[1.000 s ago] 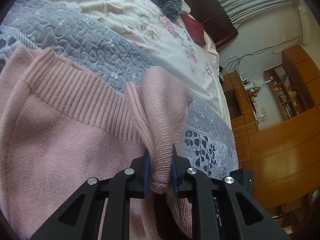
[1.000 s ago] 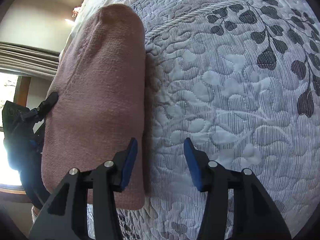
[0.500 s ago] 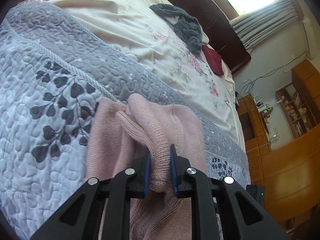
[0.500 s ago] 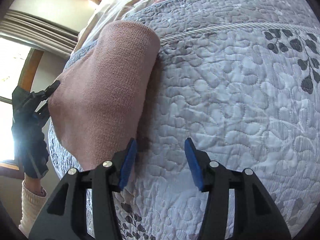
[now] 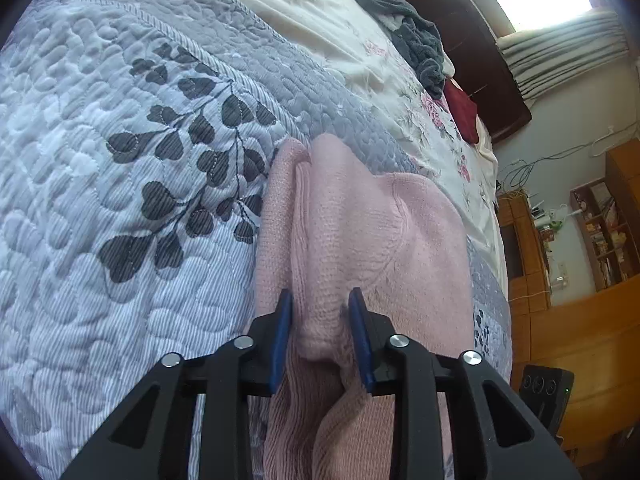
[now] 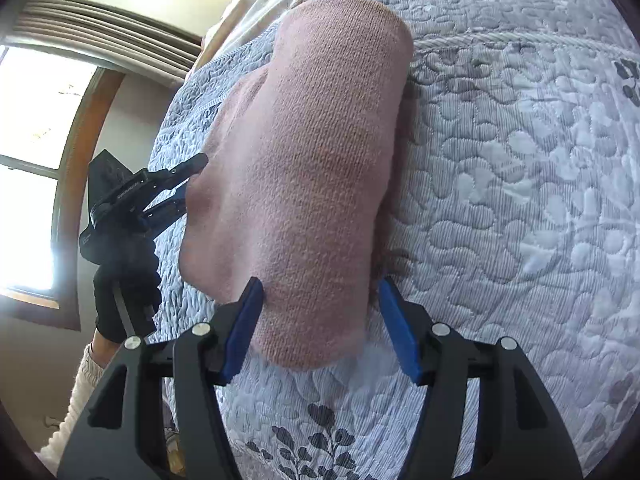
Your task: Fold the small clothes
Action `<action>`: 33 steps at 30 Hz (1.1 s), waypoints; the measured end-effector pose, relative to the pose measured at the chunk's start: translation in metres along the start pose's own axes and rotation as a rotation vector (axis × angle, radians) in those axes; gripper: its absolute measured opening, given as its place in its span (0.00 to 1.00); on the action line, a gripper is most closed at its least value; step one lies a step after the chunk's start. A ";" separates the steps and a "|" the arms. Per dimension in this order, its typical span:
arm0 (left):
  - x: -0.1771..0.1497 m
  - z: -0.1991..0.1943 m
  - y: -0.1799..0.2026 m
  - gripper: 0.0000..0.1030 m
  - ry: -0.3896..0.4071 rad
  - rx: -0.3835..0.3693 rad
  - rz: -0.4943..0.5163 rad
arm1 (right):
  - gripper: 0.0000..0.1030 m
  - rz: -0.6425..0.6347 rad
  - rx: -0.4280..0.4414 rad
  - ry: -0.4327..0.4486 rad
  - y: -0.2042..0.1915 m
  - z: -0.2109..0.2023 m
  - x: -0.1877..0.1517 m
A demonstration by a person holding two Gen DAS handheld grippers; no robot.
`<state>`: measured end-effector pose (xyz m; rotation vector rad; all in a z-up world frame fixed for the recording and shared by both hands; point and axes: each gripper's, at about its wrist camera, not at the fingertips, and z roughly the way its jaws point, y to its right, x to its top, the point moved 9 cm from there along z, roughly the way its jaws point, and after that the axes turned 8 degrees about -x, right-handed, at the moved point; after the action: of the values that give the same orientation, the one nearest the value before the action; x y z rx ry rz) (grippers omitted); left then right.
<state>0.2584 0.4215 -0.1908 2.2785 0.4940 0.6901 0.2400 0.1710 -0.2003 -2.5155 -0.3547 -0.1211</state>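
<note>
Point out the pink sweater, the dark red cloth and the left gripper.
pink sweater (image 6: pixel 320 160): right wrist view, middle of the folded top face.
dark red cloth (image 5: pixel 462 110): left wrist view, its centre, on the floral sheet.
left gripper (image 5: pixel 320 340): left wrist view, midway between fingertips, around a sweater fold.

Home bedroom, quilted bedspread (image 5: pixel 120 160) over bed, dark headboard (image 5: pixel 472 40), curtained window (image 5: pixel 560 52), wooden shelves (image 5: pixel 600 232)

I see the folded sweater (image 5: pixel 360 240) lying on the quilt (image 5: pixel 120 160) — my left gripper (image 5: pixel 320 334) at one edge, my right gripper (image 6: pixel 320 328) straddling the opposite end.
</note>
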 end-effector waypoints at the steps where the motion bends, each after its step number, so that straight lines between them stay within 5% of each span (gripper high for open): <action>1: -0.007 -0.007 0.005 0.43 -0.003 0.003 0.022 | 0.59 -0.001 -0.003 -0.002 0.000 0.002 -0.002; 6: -0.055 -0.022 0.017 0.50 -0.065 0.007 0.091 | 0.61 0.040 0.023 -0.016 0.006 0.015 -0.011; 10: -0.082 -0.009 0.009 0.45 -0.124 0.073 0.110 | 0.63 0.090 0.053 -0.037 0.014 0.026 -0.016; 12: -0.087 -0.002 0.001 0.25 -0.145 0.102 0.113 | 0.43 0.109 0.090 -0.058 0.015 0.033 -0.018; 15: -0.085 -0.001 -0.002 0.20 -0.151 0.084 0.087 | 0.28 0.093 0.098 -0.045 0.007 0.023 -0.017; 19: -0.084 -0.003 -0.002 0.19 -0.173 0.102 0.130 | 0.23 0.038 0.073 -0.008 -0.006 0.001 -0.022; 23: -0.090 0.005 -0.009 0.19 -0.185 0.113 0.126 | 0.23 0.025 -0.024 -0.054 0.008 0.031 -0.031; 28: -0.091 0.003 -0.009 0.23 -0.192 0.116 0.112 | 0.24 0.005 -0.037 -0.053 0.005 0.036 -0.030; 33: -0.054 -0.019 0.004 0.45 -0.120 0.176 0.134 | 0.35 -0.015 -0.026 -0.010 -0.005 0.019 -0.013</action>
<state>0.2055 0.4007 -0.1947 2.5200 0.3596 0.5902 0.2262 0.1832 -0.2150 -2.5407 -0.3786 -0.1204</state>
